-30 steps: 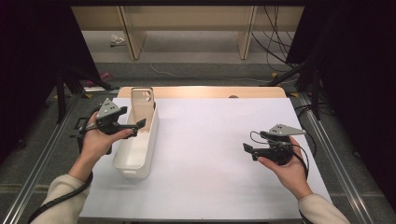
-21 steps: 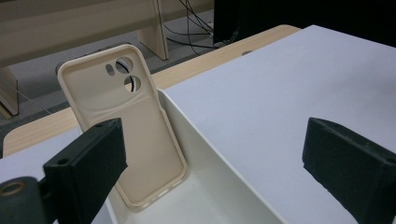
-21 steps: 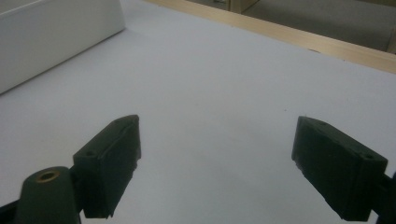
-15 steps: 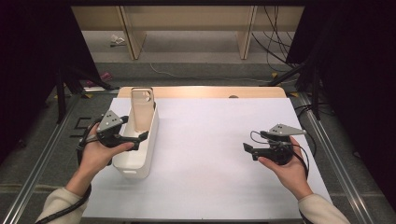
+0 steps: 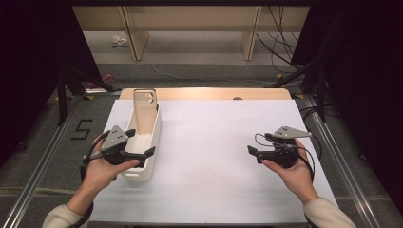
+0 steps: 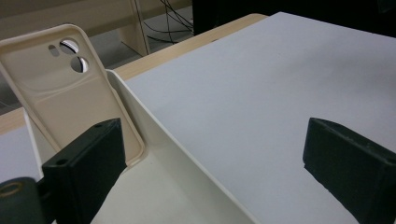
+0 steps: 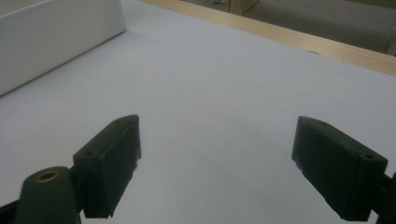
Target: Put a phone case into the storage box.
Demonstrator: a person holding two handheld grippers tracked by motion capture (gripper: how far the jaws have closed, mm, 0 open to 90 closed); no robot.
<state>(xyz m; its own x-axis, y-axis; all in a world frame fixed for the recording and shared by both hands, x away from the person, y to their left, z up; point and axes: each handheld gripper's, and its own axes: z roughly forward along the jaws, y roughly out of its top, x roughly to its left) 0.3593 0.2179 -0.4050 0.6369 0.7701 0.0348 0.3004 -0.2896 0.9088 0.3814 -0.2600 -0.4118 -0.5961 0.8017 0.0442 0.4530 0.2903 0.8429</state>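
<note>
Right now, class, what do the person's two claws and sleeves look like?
Each claw, left and right, is black with two blocky jaws, a grey three-cornered plate on top and a thin black cable trailing from it. The jaw blocks have small holes near their bases. The sleeves are pale cream.

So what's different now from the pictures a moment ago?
The left gripper drew back along the white bin toward the person. Its fingers have just been opening and now straddle the bin's wall with nothing pressed between them. The phone case leans at the bin's far end just as before. The right gripper stayed where it was over the white sheet, open and holding nothing.
</note>
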